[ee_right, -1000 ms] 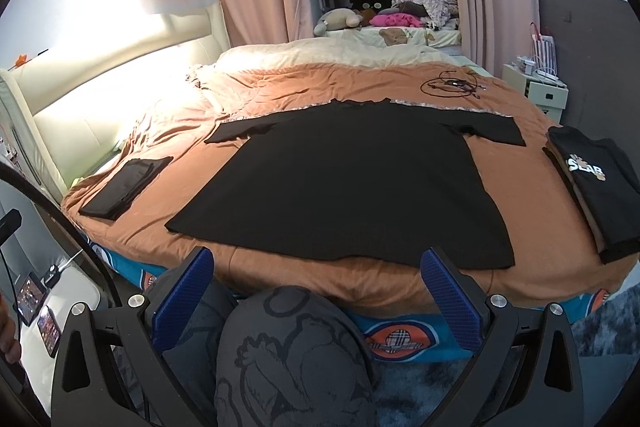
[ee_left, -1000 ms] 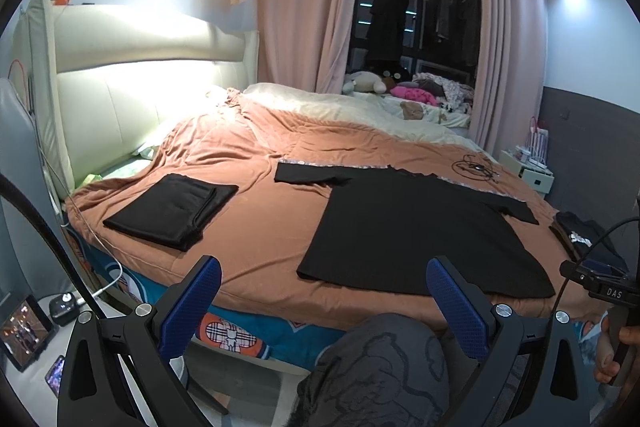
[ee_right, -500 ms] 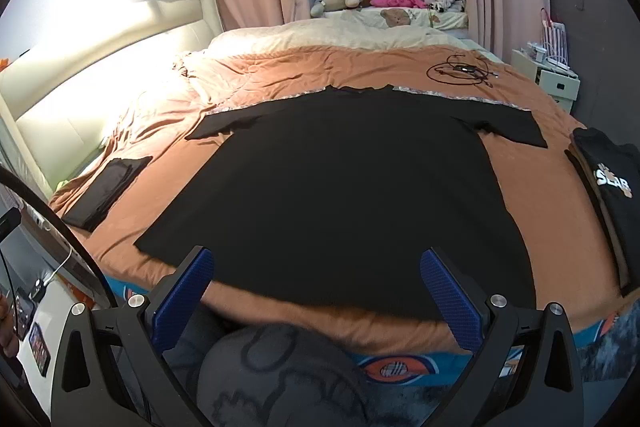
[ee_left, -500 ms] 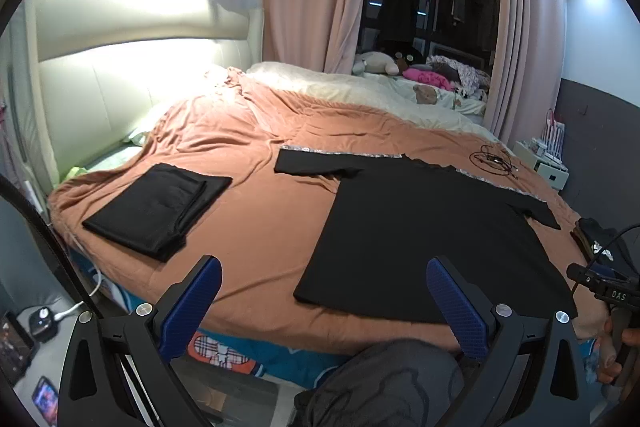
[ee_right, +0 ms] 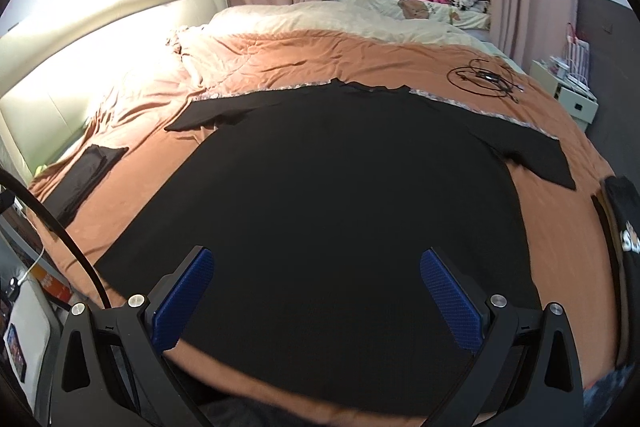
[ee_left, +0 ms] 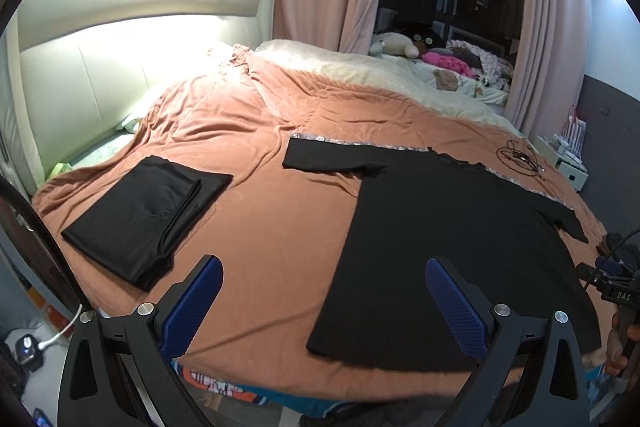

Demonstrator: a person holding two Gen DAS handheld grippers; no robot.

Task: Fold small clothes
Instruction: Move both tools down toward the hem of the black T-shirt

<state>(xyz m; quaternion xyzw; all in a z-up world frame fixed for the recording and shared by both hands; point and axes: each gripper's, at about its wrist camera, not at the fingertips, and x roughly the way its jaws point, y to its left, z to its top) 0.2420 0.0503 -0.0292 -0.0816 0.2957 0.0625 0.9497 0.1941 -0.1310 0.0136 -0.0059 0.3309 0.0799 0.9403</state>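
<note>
A black T-shirt [ee_left: 440, 235] lies spread flat on the orange bedcover [ee_left: 260, 227], sleeves out, hem toward me; it fills the right wrist view [ee_right: 340, 207]. My left gripper [ee_left: 324, 299] is open and empty, above the bed's near edge, left of the shirt's hem corner. My right gripper [ee_right: 316, 291] is open and empty, low over the shirt's hem. A folded black garment [ee_left: 148, 211] lies at the left of the bed and shows in the right wrist view [ee_right: 84, 175].
Another black garment with a logo [ee_right: 624, 227] lies at the bed's right edge. A coiled cable [ee_right: 484, 77] lies beyond the shirt. Cream headboard [ee_left: 120, 47] at left, nightstand [ee_right: 568, 91] at right, stuffed toys and clothes at the back.
Both grippers have moved forward and down toward the bed. The shirt now looms larger, and the person's knee has dropped out of view. Both stay open.
</note>
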